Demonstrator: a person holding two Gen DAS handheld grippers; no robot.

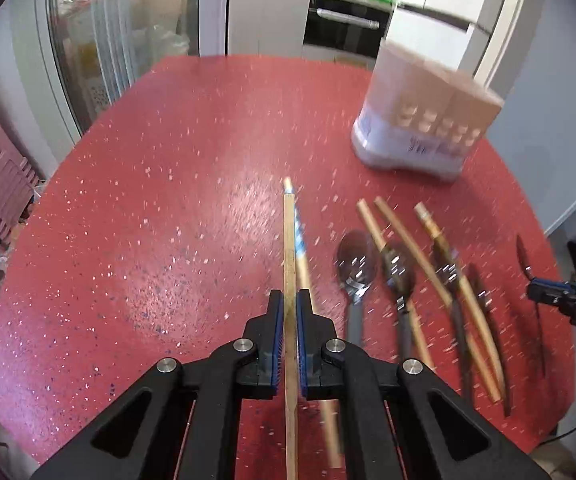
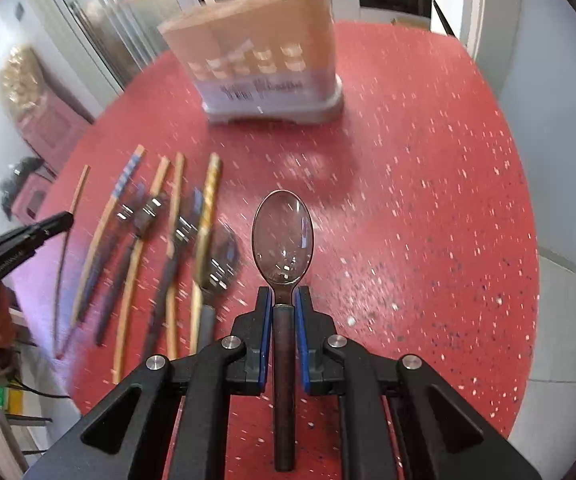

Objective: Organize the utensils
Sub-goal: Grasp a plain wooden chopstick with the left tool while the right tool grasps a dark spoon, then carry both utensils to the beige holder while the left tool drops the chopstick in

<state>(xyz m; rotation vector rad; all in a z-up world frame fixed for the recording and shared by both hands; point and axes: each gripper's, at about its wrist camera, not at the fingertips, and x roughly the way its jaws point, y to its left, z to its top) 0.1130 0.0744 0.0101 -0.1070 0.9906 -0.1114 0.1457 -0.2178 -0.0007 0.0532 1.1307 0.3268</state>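
Red speckled tabletop (image 1: 148, 200) fills both wrist views, with a kitchen oven and white cabinets behind it. At about one o'clock from my left gripper (image 1: 289, 320) stands the utensil holder (image 1: 423, 120), tan above and white at the base; from my right gripper (image 2: 284, 312) it sits at eleven o'clock. I cannot tell whether anything is in it yet.

My left gripper is clamped on a plain wooden chopstick (image 1: 289, 248), whose long axis runs straight along the fingers, tip toward twelve o'clock. A blue-patterned chopstick (image 1: 301, 252) lies just beside it on the table, angled slightly to one o'clock.

My right gripper is clamped on a dark-handled spoon (image 2: 282, 236) at the neck, bowl forward at twelve o'clock, handle trailing back to six.

Still on the table, between my two grippers, lies a row of loose utensils (image 2: 168, 240): more chopsticks and spoons, roughly parallel, all blurred. So I judge the sorting is at an early stage: two pieces are in hand, most remain, and both held pieces would need turning upright over the holder.
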